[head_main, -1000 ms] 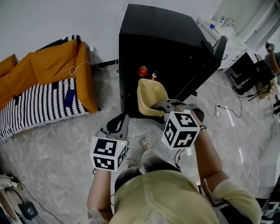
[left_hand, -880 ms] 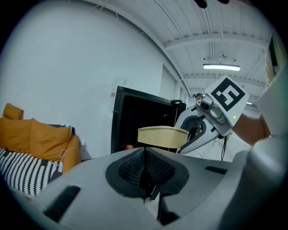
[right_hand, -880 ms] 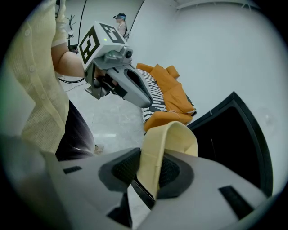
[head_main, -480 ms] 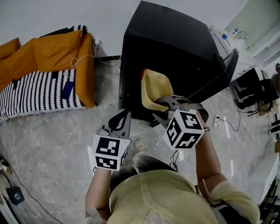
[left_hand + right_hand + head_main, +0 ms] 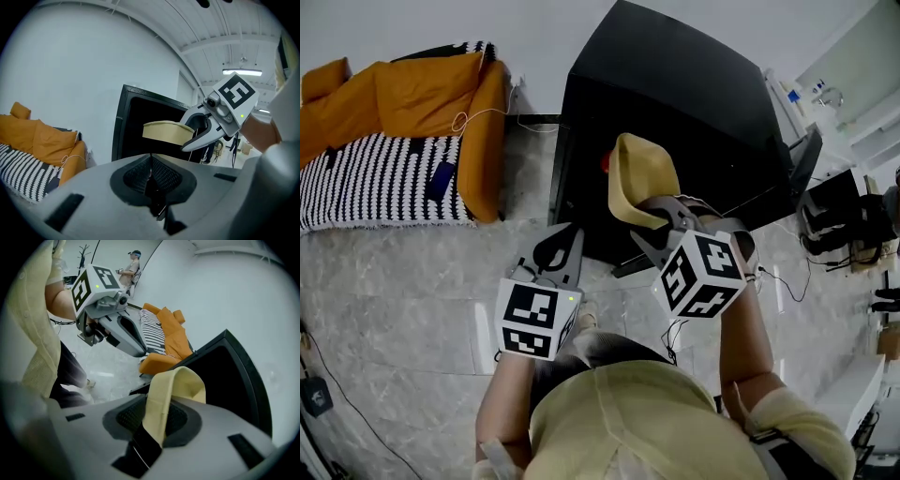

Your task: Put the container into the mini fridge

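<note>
Right gripper (image 5: 664, 220) pinches the pale yellow container (image 5: 639, 180) by its wall, holding it at the mini fridge (image 5: 694, 94) opening, seemingly ready to go in, while the left gripper (image 5: 551, 258) waits alongside, jaws together, empty.

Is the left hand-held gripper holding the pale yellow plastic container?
No, the right hand-held gripper clamps the pale yellow plastic container; the left hand-held gripper is shut on nothing.

White wall (image 5: 441, 23) at back. Grey marble-look tile floor (image 5: 394, 281). Left: orange sofa (image 5: 412, 89) w/ blk-wht striped throw (image 5: 366, 183), white cable (image 5: 473, 117) over cushion. Right: dark chairs (image 5: 839, 216), cables on floor. Strip light (image 5: 240, 72) on white ceiling, lit.
</note>
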Tool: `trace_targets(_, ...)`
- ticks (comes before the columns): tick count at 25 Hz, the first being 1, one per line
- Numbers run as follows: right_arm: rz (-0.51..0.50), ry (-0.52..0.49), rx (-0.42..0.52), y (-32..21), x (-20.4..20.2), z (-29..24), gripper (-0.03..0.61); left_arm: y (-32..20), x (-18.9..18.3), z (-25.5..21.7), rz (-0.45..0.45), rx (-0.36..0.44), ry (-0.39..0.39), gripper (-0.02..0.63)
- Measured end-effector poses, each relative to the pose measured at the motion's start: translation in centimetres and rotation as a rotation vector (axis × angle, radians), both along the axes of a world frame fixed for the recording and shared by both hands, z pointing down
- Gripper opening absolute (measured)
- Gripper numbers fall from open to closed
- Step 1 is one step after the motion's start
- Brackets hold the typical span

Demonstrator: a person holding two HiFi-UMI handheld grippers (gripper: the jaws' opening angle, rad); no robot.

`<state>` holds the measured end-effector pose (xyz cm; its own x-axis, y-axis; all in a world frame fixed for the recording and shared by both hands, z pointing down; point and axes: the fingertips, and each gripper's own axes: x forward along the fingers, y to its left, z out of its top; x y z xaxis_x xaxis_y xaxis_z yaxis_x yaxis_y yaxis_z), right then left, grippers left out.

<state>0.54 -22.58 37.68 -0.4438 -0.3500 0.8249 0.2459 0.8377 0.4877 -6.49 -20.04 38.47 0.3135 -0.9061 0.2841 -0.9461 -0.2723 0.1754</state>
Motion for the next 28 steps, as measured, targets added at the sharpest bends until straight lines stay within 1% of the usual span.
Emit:
trace_targets(10,-0.018,-0.007,0.062,-3.3,0.1,-1.0,0.109,-2.3,0.3,-0.6,-0.038,0.027,0.004,0.025)
trace_targets(28,-0.021,0.010,0.137,-9.0,-0.4,0.7,0.110,-5.9,0.5,0.7,-0.125,0.050,0.056,0.025)
